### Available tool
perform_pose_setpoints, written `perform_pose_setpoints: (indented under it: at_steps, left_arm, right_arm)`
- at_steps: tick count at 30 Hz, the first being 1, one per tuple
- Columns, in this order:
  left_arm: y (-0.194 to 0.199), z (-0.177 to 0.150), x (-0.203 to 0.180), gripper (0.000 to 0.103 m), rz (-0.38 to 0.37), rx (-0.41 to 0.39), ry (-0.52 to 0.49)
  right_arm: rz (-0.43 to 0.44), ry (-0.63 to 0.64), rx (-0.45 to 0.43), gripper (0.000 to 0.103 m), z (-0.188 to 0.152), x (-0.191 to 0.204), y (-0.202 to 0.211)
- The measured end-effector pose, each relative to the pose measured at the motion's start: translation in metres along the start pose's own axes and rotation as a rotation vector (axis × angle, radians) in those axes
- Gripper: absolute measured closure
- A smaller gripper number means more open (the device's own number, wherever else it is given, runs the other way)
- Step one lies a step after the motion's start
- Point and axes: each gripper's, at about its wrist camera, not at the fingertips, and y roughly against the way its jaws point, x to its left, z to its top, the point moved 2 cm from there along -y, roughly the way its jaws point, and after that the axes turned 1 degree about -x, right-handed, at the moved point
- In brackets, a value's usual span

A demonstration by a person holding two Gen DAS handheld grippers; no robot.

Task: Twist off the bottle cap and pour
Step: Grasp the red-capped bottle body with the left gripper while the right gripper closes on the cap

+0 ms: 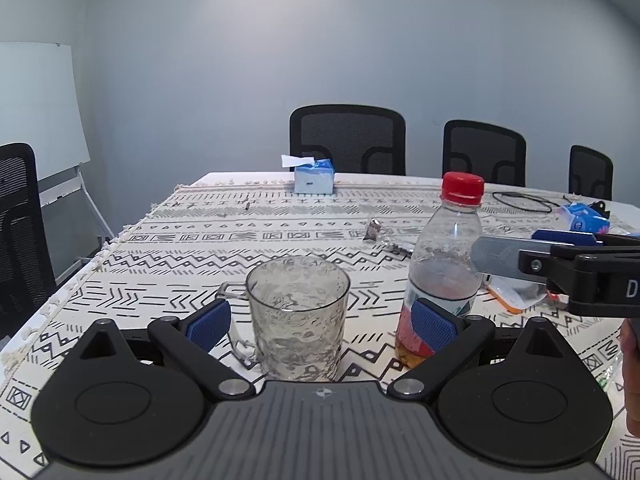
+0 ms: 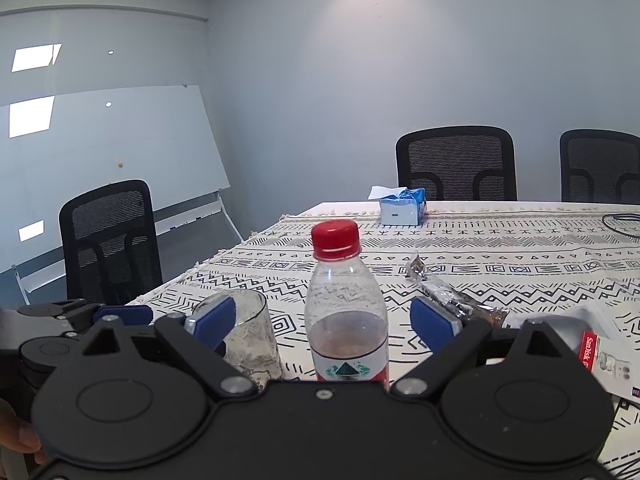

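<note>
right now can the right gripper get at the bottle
Probably yes: the right gripper is open with the bottle standing upright between its fingers, and nothing lies between them; the glass stands off to the left.

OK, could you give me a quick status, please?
Left gripper open around glass. Right gripper open around bottle. Red cap still on. Nothing blocking.

The glass (image 1: pixel 297 316) fills the gap at lower centre of the left view. The bottle (image 1: pixel 442 276) stands just right, with bare tablecloth (image 1: pixel 224 248) beyond both.

Two low, close wrist views across the table (image 1: pixel 168 248), side by side, both on bottle (image 1: pixel 442 276) and glass (image 2: pixel 250 336).
</note>
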Motion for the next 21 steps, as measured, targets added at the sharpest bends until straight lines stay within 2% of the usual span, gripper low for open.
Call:
perform_pose_setpoints:
  at_steps: [7,10,13,21]
  left_arm:
    - [-0.022,0.004,-0.034,0.005,-0.119,-0.057,-0.121]
    - [-0.031,0.005,-0.051,0.005,-0.151,-0.092,-0.176]
    - [-0.042,0.005,-0.063,0.005,-0.196,-0.104,-0.182]
    - [-0.069,-0.002,-0.071,0.005,-0.241,-0.138,-0.169]
  right_arm:
    - [0.028,0.057,-0.044,0.015,0.028,-0.005,-0.011]
    - [0.04,0.079,-0.037,0.019,0.038,-0.006,-0.023]
    - [0.047,0.102,-0.031,0.023,0.043,-0.005,-0.035]
    - [0.069,0.127,0.004,0.033,0.048,-0.007,-0.056]
